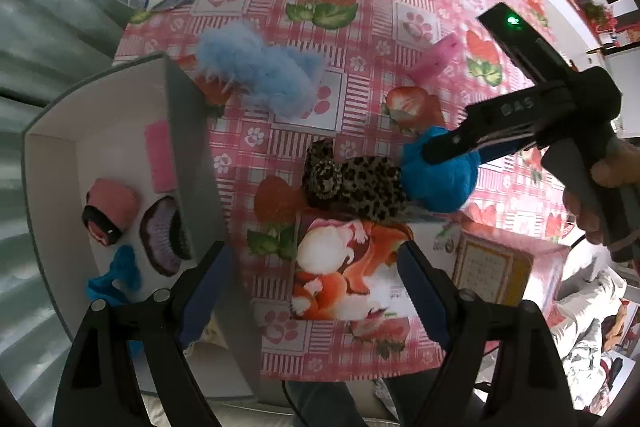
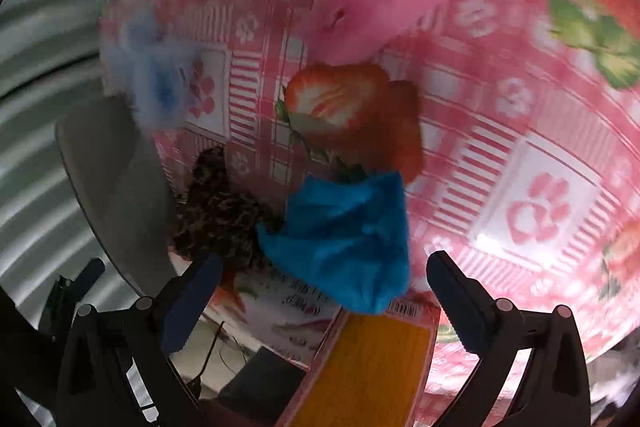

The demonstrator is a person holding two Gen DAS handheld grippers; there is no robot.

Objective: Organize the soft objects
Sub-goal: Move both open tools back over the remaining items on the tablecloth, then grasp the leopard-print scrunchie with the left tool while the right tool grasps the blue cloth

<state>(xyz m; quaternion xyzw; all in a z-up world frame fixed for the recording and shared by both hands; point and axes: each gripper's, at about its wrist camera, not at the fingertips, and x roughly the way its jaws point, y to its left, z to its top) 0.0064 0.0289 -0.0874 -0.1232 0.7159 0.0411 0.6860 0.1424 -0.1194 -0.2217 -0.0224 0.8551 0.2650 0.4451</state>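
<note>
Both tools spread wide, empty; only left view shows white box (image 1: 100, 131) contents

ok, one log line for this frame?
right gripper: open, over blue cloth | left gripper: open, idle | leopard cloth on table | box: partly filled
</note>
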